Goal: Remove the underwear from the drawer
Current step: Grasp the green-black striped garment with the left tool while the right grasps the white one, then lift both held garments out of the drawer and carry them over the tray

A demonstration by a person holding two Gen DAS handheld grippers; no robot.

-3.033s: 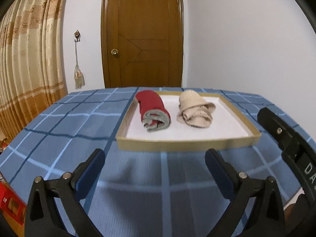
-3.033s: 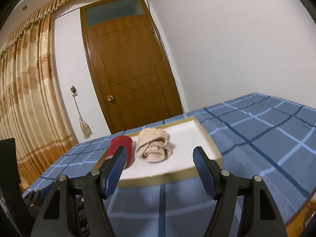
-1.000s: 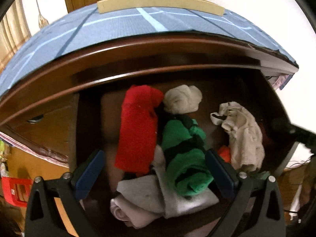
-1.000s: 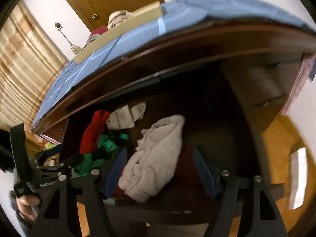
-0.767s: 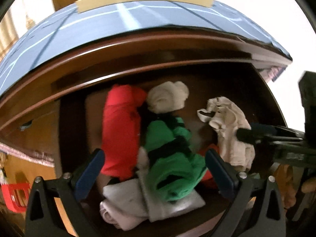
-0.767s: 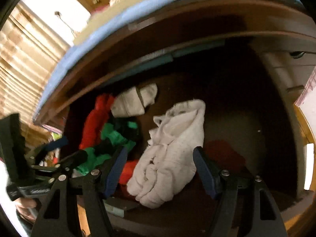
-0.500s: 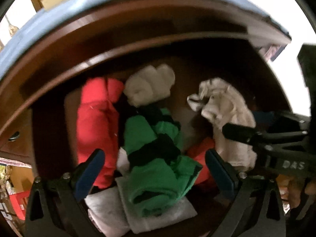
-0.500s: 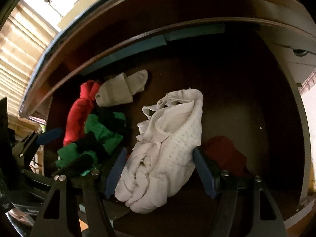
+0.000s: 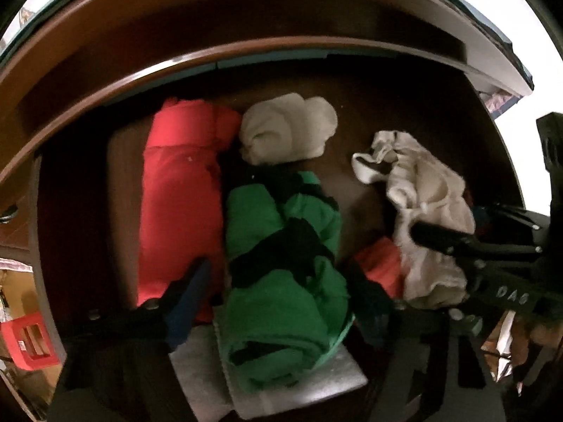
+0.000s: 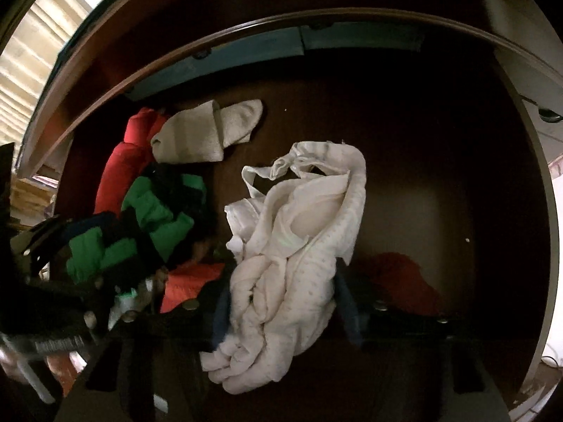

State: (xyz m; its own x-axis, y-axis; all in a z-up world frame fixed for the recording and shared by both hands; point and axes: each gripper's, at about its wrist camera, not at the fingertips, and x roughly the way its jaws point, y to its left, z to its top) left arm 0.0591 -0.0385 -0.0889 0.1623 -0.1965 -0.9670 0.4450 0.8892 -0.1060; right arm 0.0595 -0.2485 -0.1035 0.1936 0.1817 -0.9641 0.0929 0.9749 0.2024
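An open dark wooden drawer [image 9: 70, 211] holds rolled clothes. In the left wrist view a green and black underwear roll [image 9: 281, 267] lies between the fingers of my left gripper [image 9: 281, 302], which is open and straddles it. A red roll [image 9: 179, 190] lies to its left. In the right wrist view a crumpled white dotted underwear [image 10: 292, 246] lies between the fingers of my right gripper [image 10: 281, 302], which is open around its lower part. The right gripper also shows in the left wrist view [image 9: 492, 246].
A beige roll [image 9: 285, 130] lies at the back of the drawer, also in the right wrist view [image 10: 207, 133]. A grey-white folded cloth [image 9: 267, 383] lies under the green roll. Orange-red cloth [image 10: 190, 285] lies between the piles. The table edge [image 9: 246, 17] overhangs the drawer.
Both grippers have dropped from above the table down into the open drawer. The left now straddles the green roll, the right the white underwear. Both stay open.
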